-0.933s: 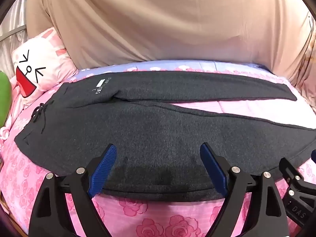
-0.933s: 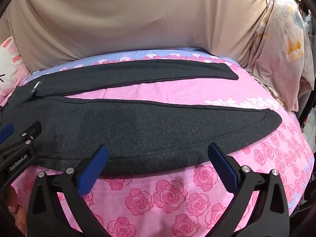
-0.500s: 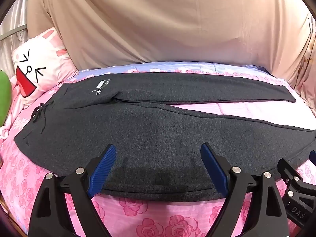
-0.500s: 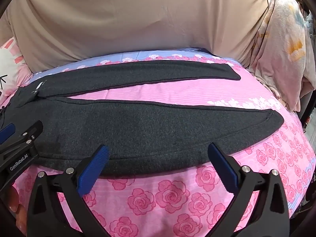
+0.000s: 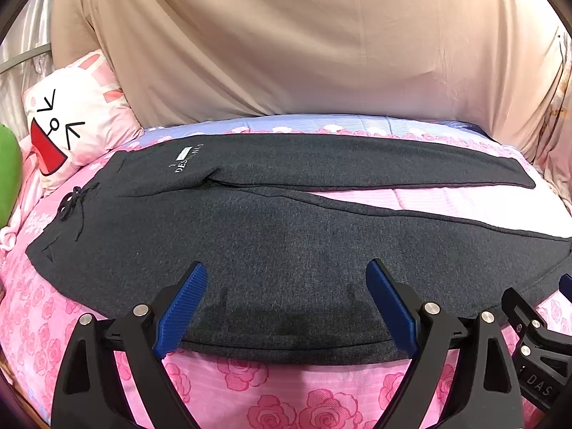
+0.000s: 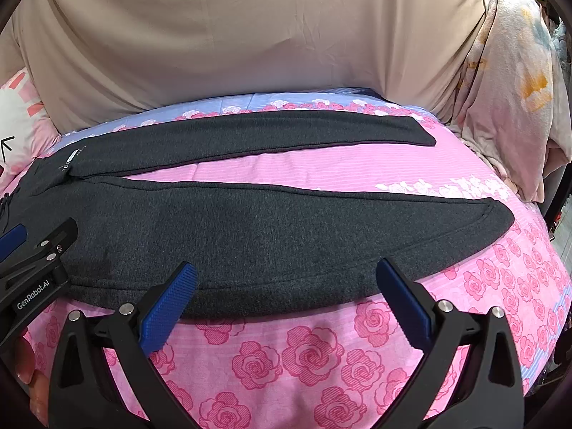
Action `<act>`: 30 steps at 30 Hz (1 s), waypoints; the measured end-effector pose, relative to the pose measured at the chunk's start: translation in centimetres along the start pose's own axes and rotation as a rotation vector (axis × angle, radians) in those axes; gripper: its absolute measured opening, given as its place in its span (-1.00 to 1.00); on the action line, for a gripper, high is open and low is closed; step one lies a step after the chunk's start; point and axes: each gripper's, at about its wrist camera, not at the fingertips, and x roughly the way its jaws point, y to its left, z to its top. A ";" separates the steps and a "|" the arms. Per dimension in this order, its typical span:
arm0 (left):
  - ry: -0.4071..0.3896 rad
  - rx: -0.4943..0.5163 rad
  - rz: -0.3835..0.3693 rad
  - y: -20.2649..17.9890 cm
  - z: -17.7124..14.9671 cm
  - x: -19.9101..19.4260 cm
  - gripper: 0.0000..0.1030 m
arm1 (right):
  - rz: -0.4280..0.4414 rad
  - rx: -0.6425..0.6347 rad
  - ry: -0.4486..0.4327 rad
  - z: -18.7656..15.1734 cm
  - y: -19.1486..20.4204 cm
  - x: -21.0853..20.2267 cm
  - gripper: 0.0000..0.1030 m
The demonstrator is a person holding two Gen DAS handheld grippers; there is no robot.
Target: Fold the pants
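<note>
Dark grey sweatpants [image 5: 286, 236] lie flat on the pink rose bedsheet [image 5: 286, 400], waistband with a drawstring at the left and both legs spread toward the right. My left gripper [image 5: 286, 271] is open and empty over the near leg's thigh by its near edge. My right gripper [image 6: 286, 275] is open and empty over the near edge of the same leg [image 6: 286, 228], further toward the cuff. Each gripper shows at the edge of the other's view.
A beige sheet [image 5: 304, 43] hangs behind the bed. A white cartoon pillow [image 5: 68, 121] and a green object [image 5: 7, 171] lie at the far left. A floral blanket [image 6: 514, 82] is piled at the far right. The bed edge [image 6: 557, 307] drops off at the right.
Both grippers have drifted slightly; the pants look a little lower and closer in the views. Nothing was grasped.
</note>
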 end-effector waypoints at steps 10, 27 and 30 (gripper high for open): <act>0.003 0.000 0.000 -0.1 0.2 0.0 0.71 | -0.011 -0.006 0.012 -0.1 0.1 0.3 0.91; 0.019 0.018 0.031 -0.5 0.1 0.4 0.72 | -0.014 0.001 0.008 -0.2 -0.1 0.3 0.91; 0.019 0.017 0.031 -0.5 0.1 0.3 0.72 | -0.013 0.001 0.009 -0.2 -0.1 0.3 0.91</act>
